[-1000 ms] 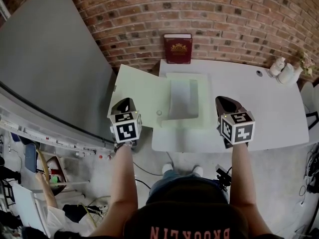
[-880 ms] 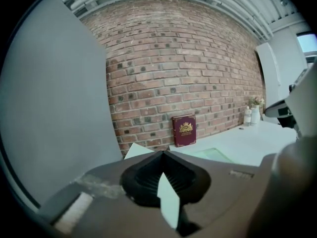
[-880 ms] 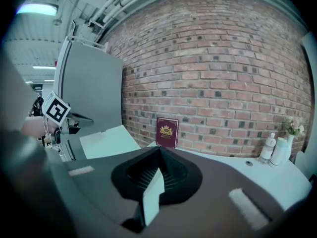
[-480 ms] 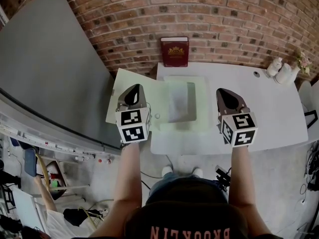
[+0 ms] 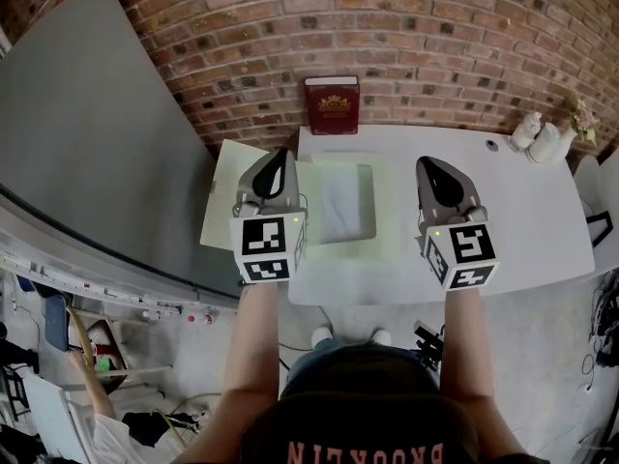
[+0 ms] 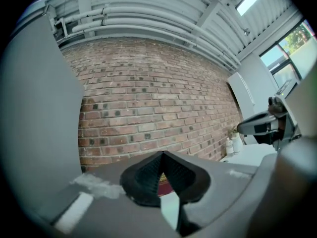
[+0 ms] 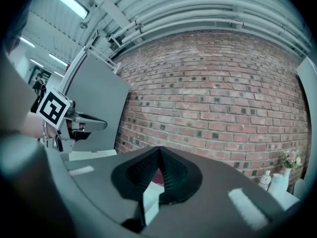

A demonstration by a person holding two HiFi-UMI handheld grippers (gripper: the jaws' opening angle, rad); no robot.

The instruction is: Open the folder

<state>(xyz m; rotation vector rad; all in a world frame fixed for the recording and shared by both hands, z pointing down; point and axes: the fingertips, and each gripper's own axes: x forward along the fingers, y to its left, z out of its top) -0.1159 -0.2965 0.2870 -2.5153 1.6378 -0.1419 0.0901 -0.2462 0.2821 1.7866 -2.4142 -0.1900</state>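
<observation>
Pale green plastic folder [image 5: 338,206] lies spread open mid-frame on the white table [image 5: 522,211], so I hold left tool [image 5: 277,158] and right tool [image 5: 432,165] clear, both closed and empty.

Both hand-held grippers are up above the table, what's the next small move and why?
Probably draw both back and stop: the folder already lies open on the table, its cover spread past the left edge, and the left hand-held gripper and right hand-held gripper are shut, empty and clear of it.
</observation>
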